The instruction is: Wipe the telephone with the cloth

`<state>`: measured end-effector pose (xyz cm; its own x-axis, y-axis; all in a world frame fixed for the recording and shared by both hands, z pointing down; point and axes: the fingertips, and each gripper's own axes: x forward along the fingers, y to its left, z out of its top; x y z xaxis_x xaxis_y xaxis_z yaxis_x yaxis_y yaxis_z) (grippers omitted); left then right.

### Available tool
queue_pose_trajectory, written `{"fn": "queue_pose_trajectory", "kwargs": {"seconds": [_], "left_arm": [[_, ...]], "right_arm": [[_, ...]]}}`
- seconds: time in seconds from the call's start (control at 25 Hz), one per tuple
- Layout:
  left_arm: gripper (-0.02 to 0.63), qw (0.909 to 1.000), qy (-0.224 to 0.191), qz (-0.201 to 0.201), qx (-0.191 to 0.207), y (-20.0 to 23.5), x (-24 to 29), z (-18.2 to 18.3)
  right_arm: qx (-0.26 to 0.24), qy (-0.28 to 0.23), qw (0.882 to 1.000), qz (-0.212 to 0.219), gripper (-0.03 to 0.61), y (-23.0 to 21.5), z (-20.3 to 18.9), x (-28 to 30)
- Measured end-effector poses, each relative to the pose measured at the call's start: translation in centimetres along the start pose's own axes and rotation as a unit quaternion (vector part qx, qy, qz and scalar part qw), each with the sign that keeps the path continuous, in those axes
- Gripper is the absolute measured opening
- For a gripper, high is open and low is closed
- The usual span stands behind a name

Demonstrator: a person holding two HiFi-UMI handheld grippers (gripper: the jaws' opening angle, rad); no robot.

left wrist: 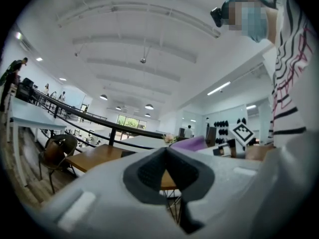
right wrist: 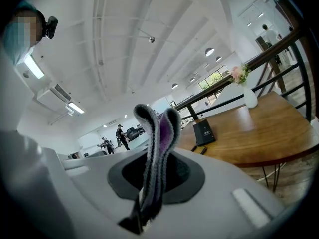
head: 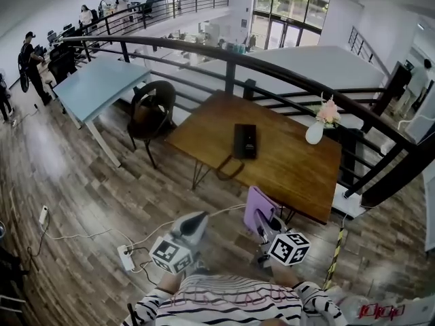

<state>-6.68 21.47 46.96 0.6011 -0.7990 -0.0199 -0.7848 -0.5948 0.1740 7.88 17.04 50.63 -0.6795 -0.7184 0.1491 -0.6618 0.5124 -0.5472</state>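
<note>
A black telephone [head: 245,141] lies on the wooden table [head: 292,168], with its cord looping over the near edge. It also shows in the right gripper view as the telephone [right wrist: 203,132] on the table [right wrist: 259,128]. My right gripper [head: 266,223] is held short of the table's near edge and is shut on a purple cloth [head: 257,206]. The folded cloth [right wrist: 158,133] stands up out of the right gripper [right wrist: 157,156]. My left gripper [head: 200,217] hovers beside it over the floor. The left gripper [left wrist: 166,149] has its tips together with nothing in them, and the cloth [left wrist: 189,144] shows past it.
A white vase with pink flowers [head: 316,131] stands at the table's far right. A dark chair [head: 151,114] and a light blue table [head: 95,87] are to the left. A curved black railing [head: 285,77] runs behind. A power strip with cables [head: 126,257] lies on the floor.
</note>
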Motion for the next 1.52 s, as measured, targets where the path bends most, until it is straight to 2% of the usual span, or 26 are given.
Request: {"fn": "queue_pose_trajectory", "kwargs": {"seconds": [0.4,0.76,1.12,1.52], "left_arm": [[0.000,0.9995,0.004,-0.031,0.002,9.6,1.1,2.7],[0.000,0.9981,0.013,-0.057,-0.017,12.6,2.3,1.9],[0.000,0.9991,0.014,-0.034,-0.022,14.5,5.7,1.6],[0.000,0.9999,0.006,-0.004,-0.012,15.8,14.6,2.4]], "right_arm": [[0.004,-0.028,0.999,-0.028,0.037,2.0,1.5,8.1],[0.016,-0.028,0.998,-0.060,0.037,1.3,0.9,10.4],[0.019,-0.018,0.999,-0.042,0.037,-1.9,2.7,13.4],[0.013,-0.002,1.000,-0.012,0.037,-8.7,8.1,17.0]]}}
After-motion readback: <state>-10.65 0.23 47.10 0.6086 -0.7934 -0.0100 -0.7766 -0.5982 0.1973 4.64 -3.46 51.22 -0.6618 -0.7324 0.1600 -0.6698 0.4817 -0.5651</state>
